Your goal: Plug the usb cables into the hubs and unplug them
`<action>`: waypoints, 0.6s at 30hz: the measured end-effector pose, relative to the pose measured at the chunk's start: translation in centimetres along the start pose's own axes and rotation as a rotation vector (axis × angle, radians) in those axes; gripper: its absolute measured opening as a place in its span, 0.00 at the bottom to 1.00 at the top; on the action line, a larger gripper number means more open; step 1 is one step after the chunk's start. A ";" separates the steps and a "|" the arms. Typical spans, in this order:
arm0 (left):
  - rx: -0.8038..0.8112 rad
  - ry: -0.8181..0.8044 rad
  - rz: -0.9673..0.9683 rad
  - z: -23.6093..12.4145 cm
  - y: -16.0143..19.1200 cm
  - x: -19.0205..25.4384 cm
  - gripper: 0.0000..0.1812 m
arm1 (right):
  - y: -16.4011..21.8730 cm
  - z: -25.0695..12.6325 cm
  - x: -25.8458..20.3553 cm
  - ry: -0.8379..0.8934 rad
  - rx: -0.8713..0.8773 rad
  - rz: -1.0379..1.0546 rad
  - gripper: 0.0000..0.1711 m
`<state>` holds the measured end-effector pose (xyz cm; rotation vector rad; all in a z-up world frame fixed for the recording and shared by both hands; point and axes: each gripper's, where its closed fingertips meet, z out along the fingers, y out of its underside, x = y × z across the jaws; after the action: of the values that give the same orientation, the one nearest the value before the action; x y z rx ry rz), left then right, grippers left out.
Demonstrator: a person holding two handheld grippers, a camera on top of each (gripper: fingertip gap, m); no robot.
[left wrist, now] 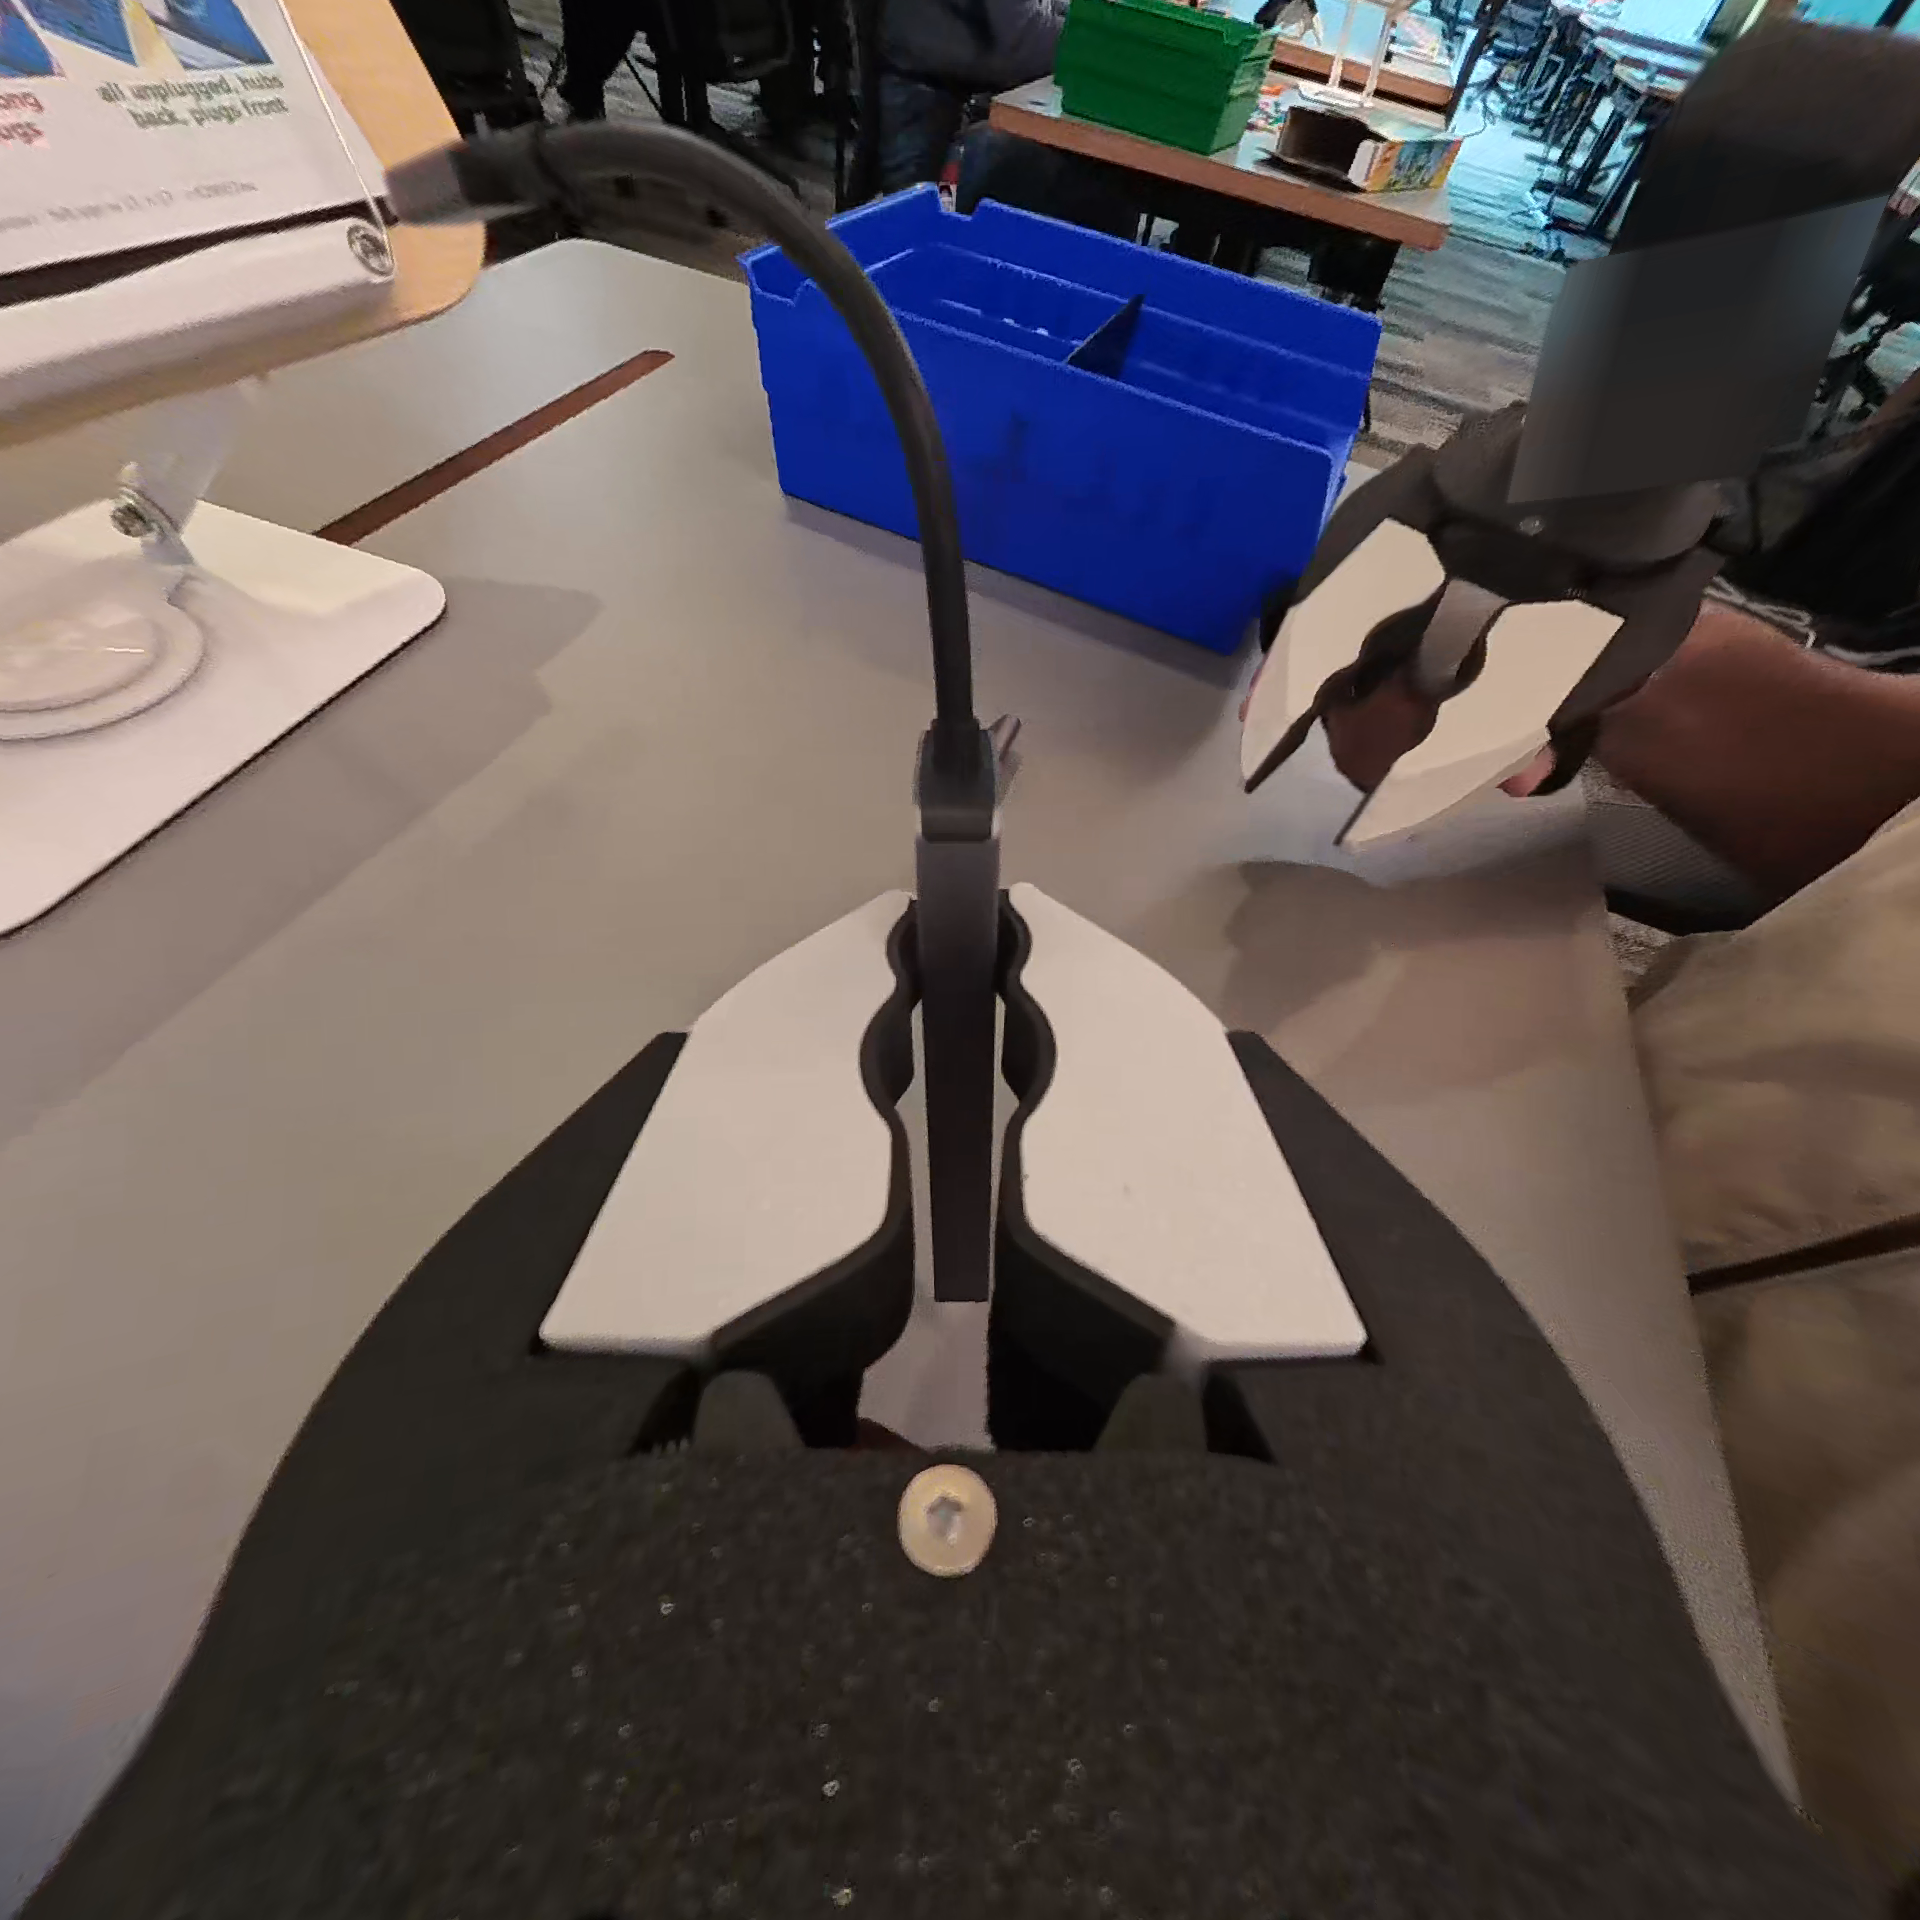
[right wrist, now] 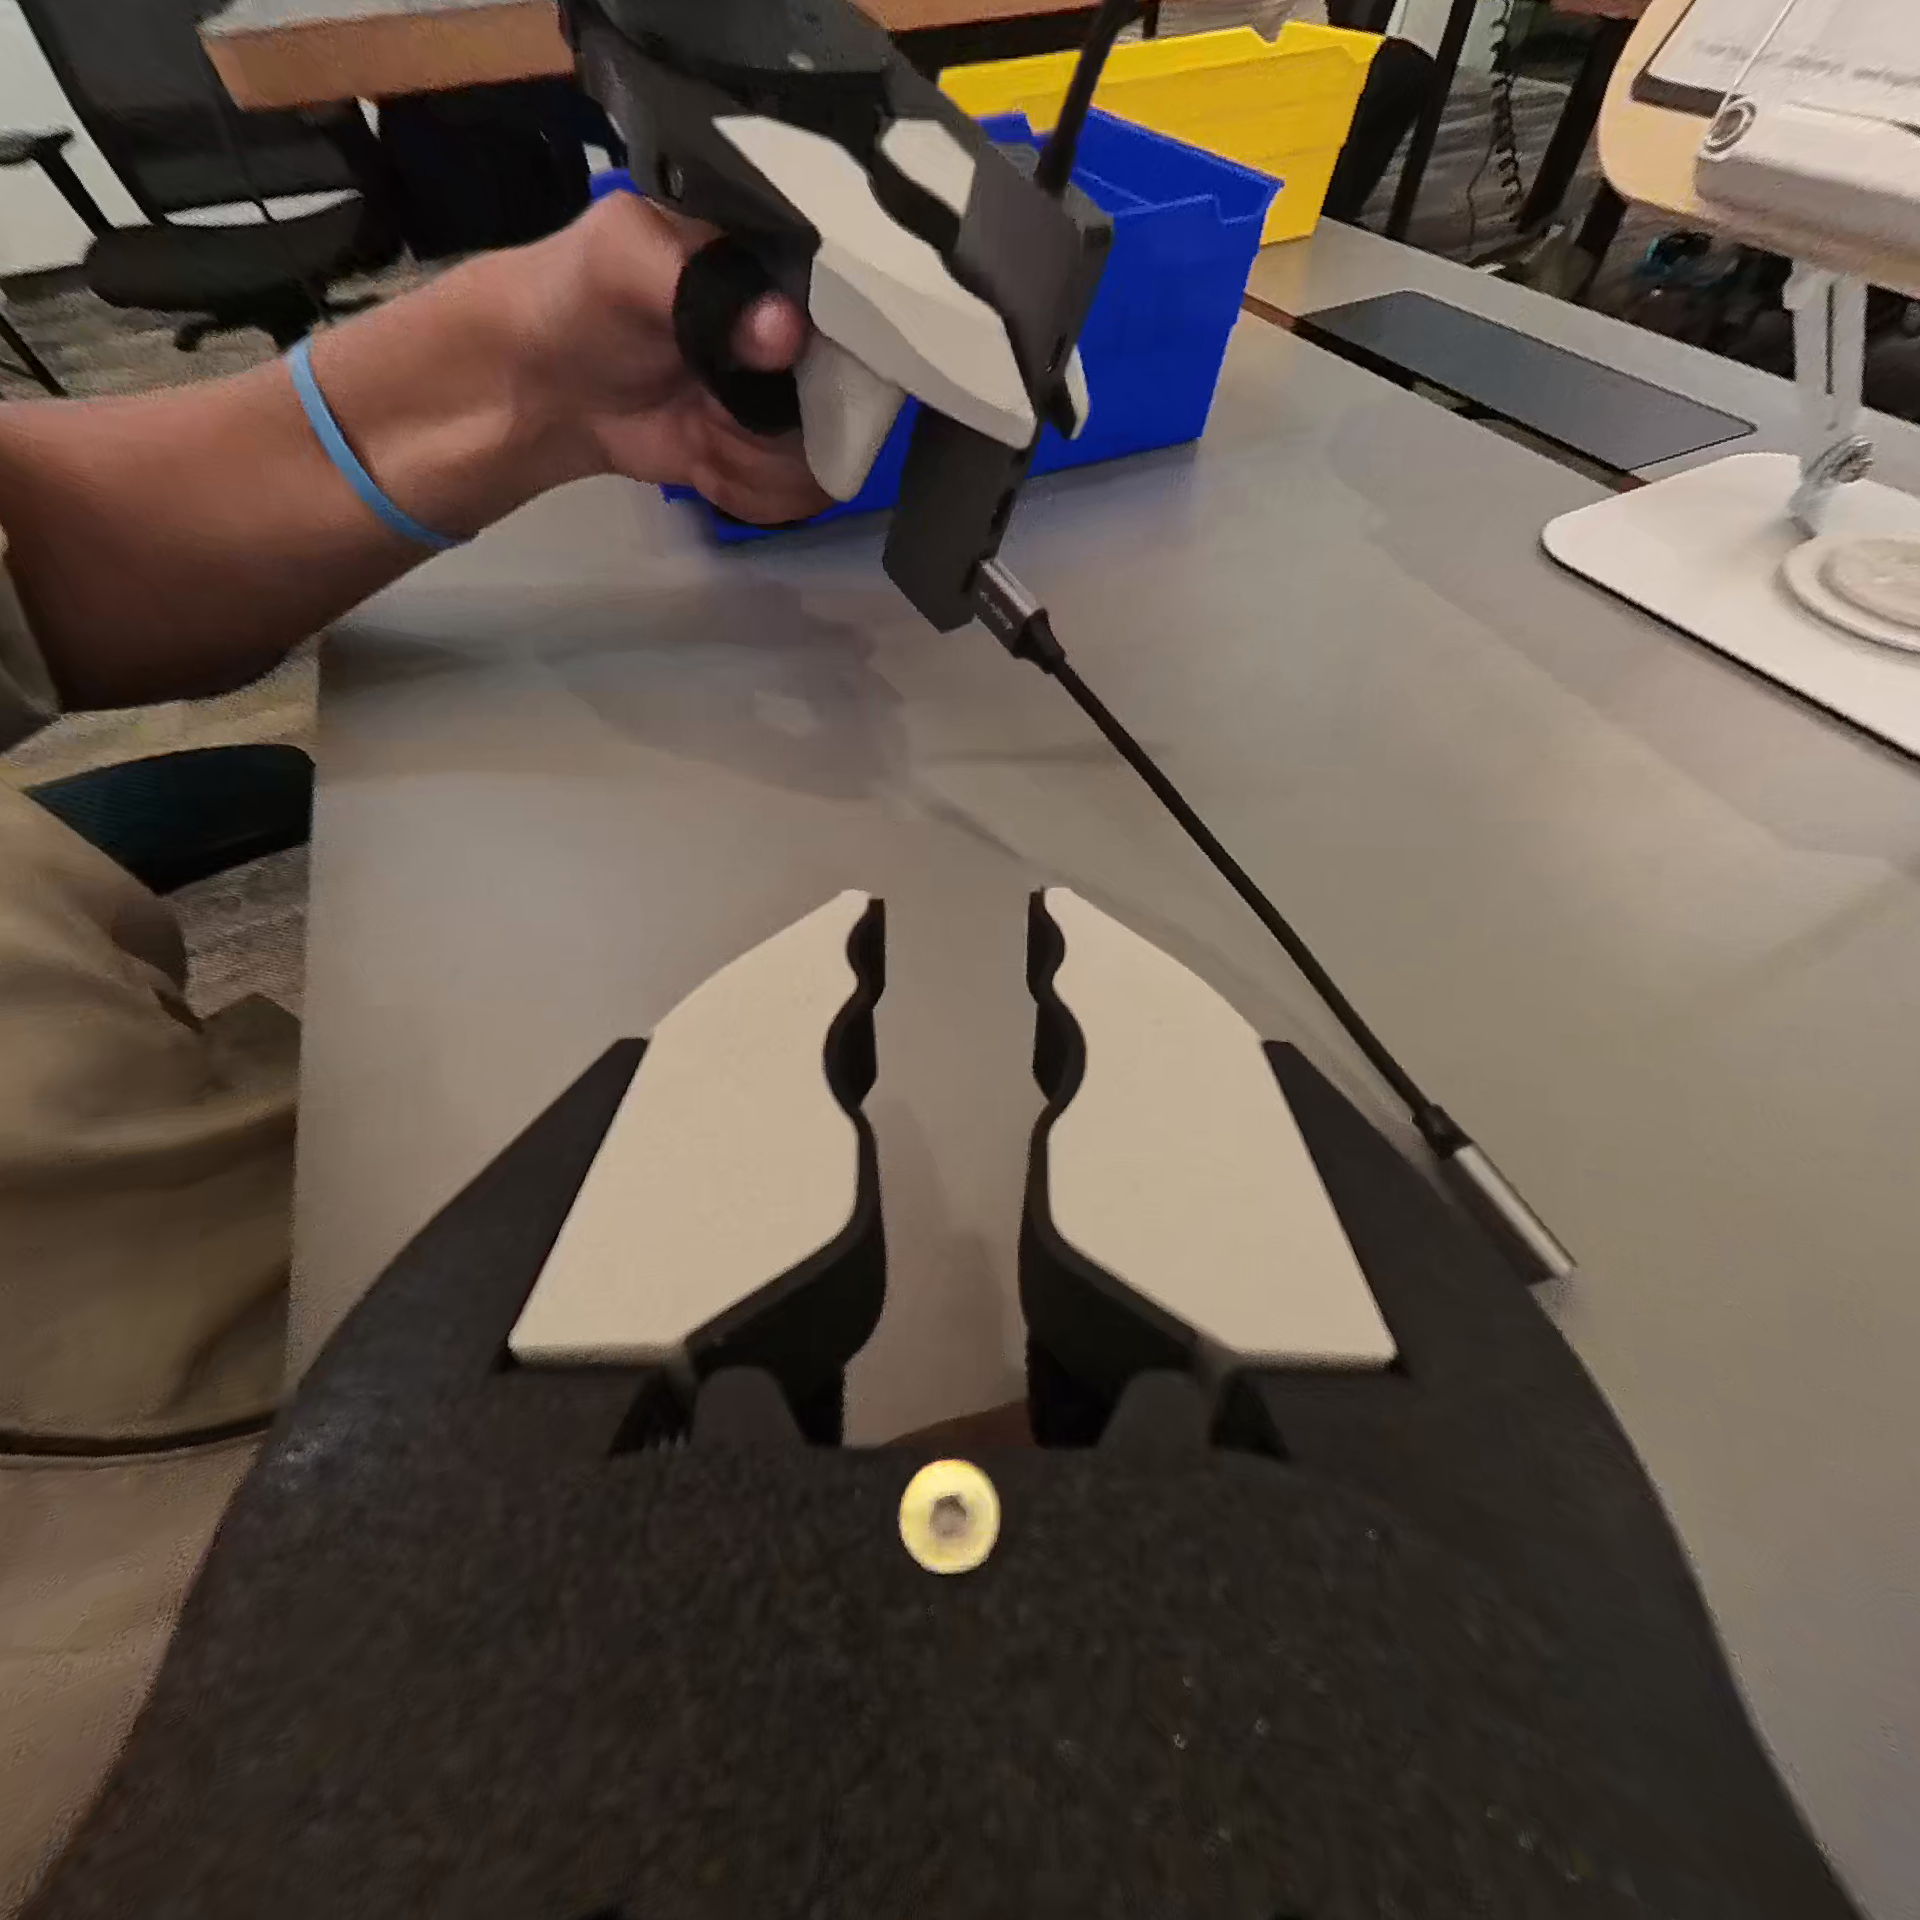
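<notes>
My left gripper (left wrist: 956, 904) is shut on a slim dark grey USB hub (left wrist: 956, 1091), held above the grey table (left wrist: 582, 852). The hub's own thick black lead (left wrist: 914, 416) arcs up and to the left. In the right wrist view the left gripper (right wrist: 1044, 416) holds the hub (right wrist: 956, 520) tilted. A thin black USB cable (right wrist: 1226, 862) is plugged into the hub's lower end. Its free silver plug (right wrist: 1507, 1216) lies by the table, right of my right gripper (right wrist: 956, 904). That gripper is open and empty, and it also shows in the left wrist view (left wrist: 1299, 812).
A blue bin (left wrist: 1091, 468) stands on the table behind the hub; it also shows in the right wrist view (right wrist: 1153, 301), with a yellow bin (right wrist: 1195, 94) beyond it. A white stand with a printed sheet has its base (left wrist: 208, 665) at the left. A black pad (right wrist: 1517, 374) lies farther back. Left tips to right tips: about 12 centimeters.
</notes>
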<state>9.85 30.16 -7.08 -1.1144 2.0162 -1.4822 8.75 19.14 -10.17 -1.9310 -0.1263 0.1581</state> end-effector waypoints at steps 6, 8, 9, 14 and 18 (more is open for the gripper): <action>0.029 -0.002 0.029 0.7 0.7 -0.4 0.06 | 0.2 0.6 1.5 0.056 -0.049 -0.053 0.15; 0.038 -0.001 0.026 0.8 0.7 -0.6 0.07 | 0.2 0.9 1.7 0.057 -0.056 -0.060 0.15; 0.028 0.002 0.025 0.9 0.8 -0.6 0.07 | 0.2 1.1 1.8 0.055 -0.058 -0.061 0.15; 0.064 0.049 -0.009 1.0 0.4 -0.4 0.06 | 0.2 2.4 1.9 0.027 -0.073 -0.066 0.15; 0.068 0.094 -0.015 1.2 0.2 0.2 0.06 | -0.2 4.6 2.4 -0.004 -0.094 -0.089 0.16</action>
<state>10.52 29.35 -7.62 -1.0536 2.0071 -1.6259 10.33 23.82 -11.69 -2.0148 -0.2255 0.0986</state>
